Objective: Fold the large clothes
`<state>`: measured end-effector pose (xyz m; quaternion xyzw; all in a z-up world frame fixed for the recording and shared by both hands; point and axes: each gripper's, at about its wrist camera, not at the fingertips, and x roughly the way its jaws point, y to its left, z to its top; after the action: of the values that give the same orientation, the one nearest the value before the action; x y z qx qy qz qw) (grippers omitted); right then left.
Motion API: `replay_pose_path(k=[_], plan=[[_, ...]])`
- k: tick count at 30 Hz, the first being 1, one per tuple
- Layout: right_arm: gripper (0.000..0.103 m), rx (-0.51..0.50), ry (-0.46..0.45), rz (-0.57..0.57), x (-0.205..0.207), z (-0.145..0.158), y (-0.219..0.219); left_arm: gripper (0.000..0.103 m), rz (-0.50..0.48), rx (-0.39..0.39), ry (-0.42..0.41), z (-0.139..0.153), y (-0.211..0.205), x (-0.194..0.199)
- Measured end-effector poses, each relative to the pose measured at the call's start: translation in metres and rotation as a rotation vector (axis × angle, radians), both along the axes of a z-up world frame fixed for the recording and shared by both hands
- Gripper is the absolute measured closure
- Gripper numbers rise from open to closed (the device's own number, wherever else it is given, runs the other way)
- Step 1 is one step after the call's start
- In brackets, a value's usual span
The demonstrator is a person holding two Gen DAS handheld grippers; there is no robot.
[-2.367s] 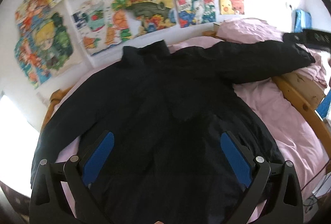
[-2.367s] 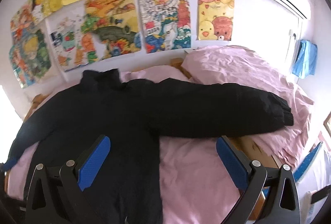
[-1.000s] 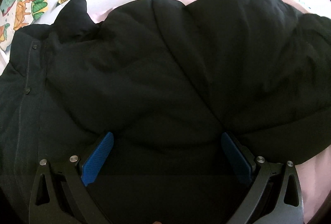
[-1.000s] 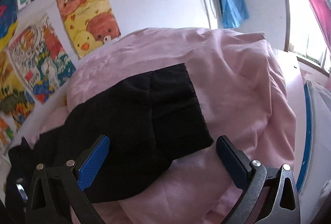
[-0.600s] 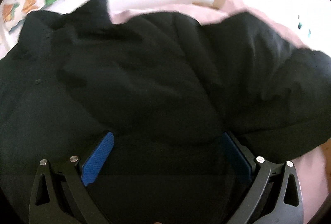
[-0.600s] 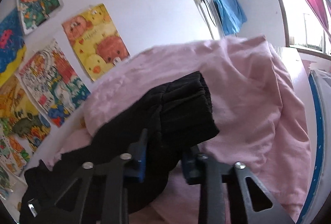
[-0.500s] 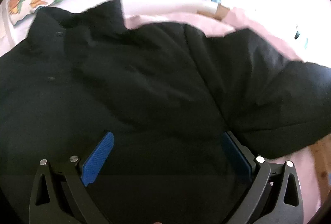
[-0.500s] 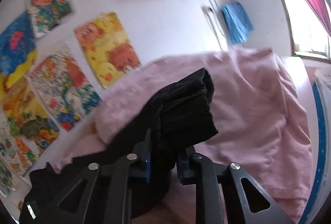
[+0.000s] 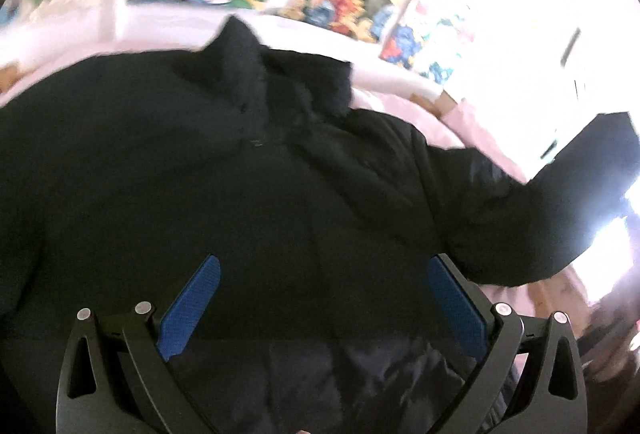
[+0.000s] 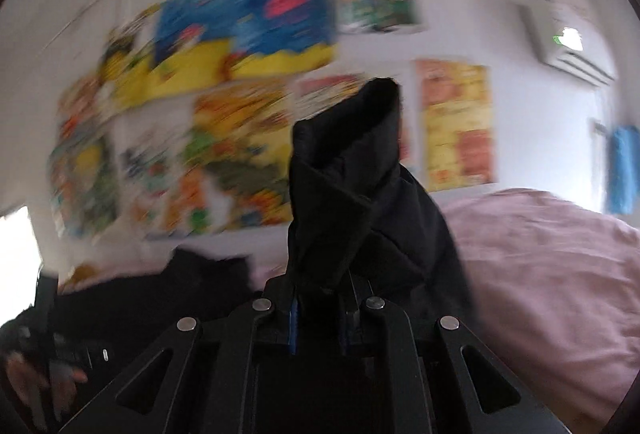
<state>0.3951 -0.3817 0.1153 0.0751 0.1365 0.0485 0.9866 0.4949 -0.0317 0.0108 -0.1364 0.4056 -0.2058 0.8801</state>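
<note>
One black padded jacket (image 9: 248,193) lies spread across the bed (image 10: 540,274), covered in pink bedding, its collar (image 9: 256,73) standing up toward the wall of posters (image 10: 248,45). The jacket is dark, puffy and matte, with a row of snaps near the collar and soft quilted folds across the chest. Its sleeve (image 10: 352,185) on the far side from the left gripper is lifted off the bed; in the left wrist view that sleeve (image 9: 520,201) rises away from the jacket's shoulder toward the bright edge of the frame.

The right gripper (image 10: 320,318) is clamped on the sleeve near its cuff, blue pads pressed together with black fabric bunched between them; the cuff end stands up above the gripper, creased and folded over itself. This gripper points roughly level, toward the posters, with the pink bedding beside the sleeve.

The left gripper (image 9: 324,298) hovers over the jacket's chest, tilted downward, its two blue pads (image 9: 192,306) standing wide apart with nothing between them; the jacket fills the space beyond. A person's hand (image 10: 36,374) shows blurred at the jacket's edge in the right wrist view, beside a dark gripper body.

An air conditioner (image 10: 568,49) is mounted high on the wall above the bed, and a blue cloth (image 10: 622,169) hangs beside it
</note>
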Motion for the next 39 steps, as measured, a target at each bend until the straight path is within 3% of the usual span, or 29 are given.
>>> replay_pose_path(k=[6, 10, 13, 21, 28, 29, 33, 38, 39], plan=[[0.089, -0.08, 0.077, 0.216, 0.025, -0.035, 0.081, 0.001, 0.008, -0.294, -0.008, 0.015, 0.054, -0.017], [0.089, -0.147, 0.143, 0.321, 0.027, -0.069, 0.123, 0.001, -0.07, -0.388, -0.072, 0.035, 0.061, -0.024], [0.089, -0.21, 0.186, 0.377, 0.026, -0.094, 0.146, 0.001, -0.107, -0.408, -0.076, 0.036, 0.055, -0.022], [0.089, -0.424, 0.259, 0.468, 0.017, -0.14, 0.193, 0.001, -0.067, -0.45, 0.079, 0.001, 0.041, 0.012], [0.089, -0.554, 0.239, 0.527, 0.0, -0.154, 0.216, 0.005, -0.071, -0.474, 0.082, -0.012, 0.042, 0.021], [0.089, -0.566, 0.235, 0.531, -0.001, -0.154, 0.218, 0.011, -0.074, -0.483, 0.078, -0.012, 0.041, 0.023], [0.089, -0.596, 0.224, 0.543, -0.004, -0.155, 0.22, 0.055, -0.089, -0.465, 0.098, -0.017, 0.037, 0.027], [0.089, -0.598, 0.225, 0.528, -0.003, -0.154, 0.22, 0.089, -0.105, -0.392, 0.091, -0.021, 0.029, 0.022], [0.089, -0.598, 0.226, 0.524, -0.003, -0.153, 0.219, 0.091, -0.104, -0.389, 0.083, -0.02, 0.029, 0.021]])
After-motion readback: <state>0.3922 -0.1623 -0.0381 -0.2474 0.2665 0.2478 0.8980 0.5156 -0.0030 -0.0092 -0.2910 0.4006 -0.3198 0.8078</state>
